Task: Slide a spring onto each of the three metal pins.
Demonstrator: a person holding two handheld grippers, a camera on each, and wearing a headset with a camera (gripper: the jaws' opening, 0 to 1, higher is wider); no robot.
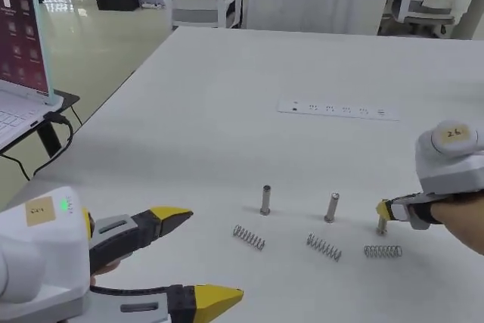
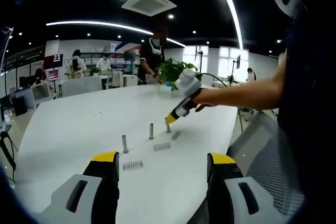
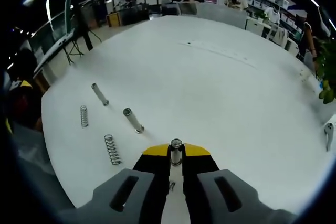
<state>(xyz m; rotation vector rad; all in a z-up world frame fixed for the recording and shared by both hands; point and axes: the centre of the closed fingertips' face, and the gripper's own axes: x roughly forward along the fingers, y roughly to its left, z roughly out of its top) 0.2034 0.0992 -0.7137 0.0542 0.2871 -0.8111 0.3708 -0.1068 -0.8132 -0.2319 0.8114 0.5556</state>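
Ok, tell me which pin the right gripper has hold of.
The right pin: it sits between the right gripper's jaws; the middle pin and left pin stand free.

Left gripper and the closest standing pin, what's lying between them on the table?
A spring lies flat between the left gripper and that pin, as seen in the head view and the left gripper view.

1. Pins (image 1: 265,199): smooth, shiny metal.
2. Springs (image 1: 249,237): bright coiled metal wire.
3. Table (image 1: 227,111): smooth, matt white.
4. Left gripper (image 1: 215,253): glossy yellow plastic tips, dark matt jaws, white plastic body.
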